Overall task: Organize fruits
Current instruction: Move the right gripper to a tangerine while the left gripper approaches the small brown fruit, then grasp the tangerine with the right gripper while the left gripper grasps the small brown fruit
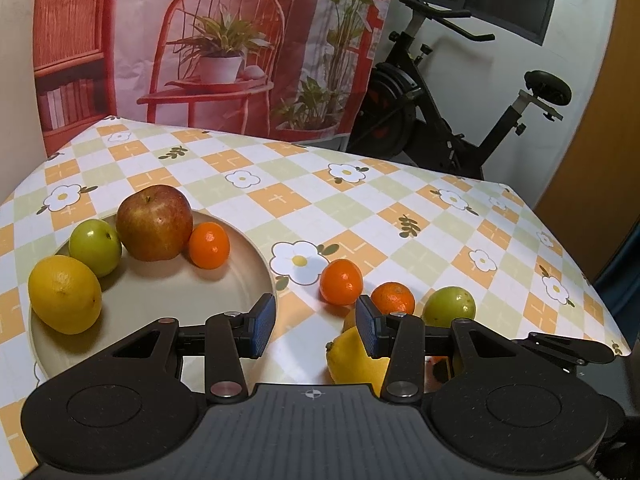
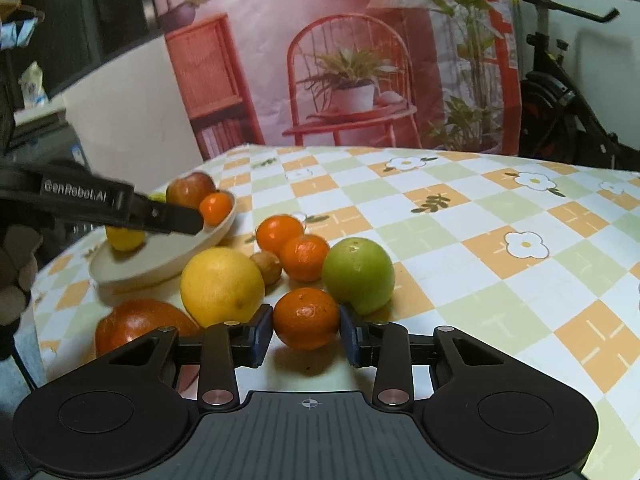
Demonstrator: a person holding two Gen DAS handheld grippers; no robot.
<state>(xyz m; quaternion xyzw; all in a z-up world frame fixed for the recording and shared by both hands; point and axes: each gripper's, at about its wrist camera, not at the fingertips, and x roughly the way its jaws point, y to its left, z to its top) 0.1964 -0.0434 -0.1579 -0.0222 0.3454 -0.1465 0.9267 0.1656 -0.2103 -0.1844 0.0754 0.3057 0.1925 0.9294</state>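
A beige plate [image 1: 248, 248] holds a lemon [image 1: 64, 294], a green fruit [image 1: 95, 247], a red apple [image 1: 154, 222] and a mandarin [image 1: 209, 245]. My left gripper [image 1: 316, 326] is open and empty, above the table beside the plate's right rim. Loose on the cloth lie two mandarins [image 1: 341, 282], a green fruit [image 1: 449, 306] and a lemon [image 1: 356, 360]. My right gripper [image 2: 306, 334] has its jaws around a mandarin [image 2: 306, 318], with both pads at its sides. Beside it lie a lemon [image 2: 222, 286], a green apple [image 2: 358, 276], two mandarins [image 2: 304, 258], a kiwi [image 2: 267, 266] and a red apple [image 2: 140, 326].
The table has a checked flower-print cloth [image 1: 360, 208]; its right edge drops off near an exercise bike [image 1: 460, 112]. A printed backdrop [image 1: 224, 48] hangs behind the table. The left gripper's arm [image 2: 100, 206] shows over the plate [image 2: 160, 256] in the right wrist view.
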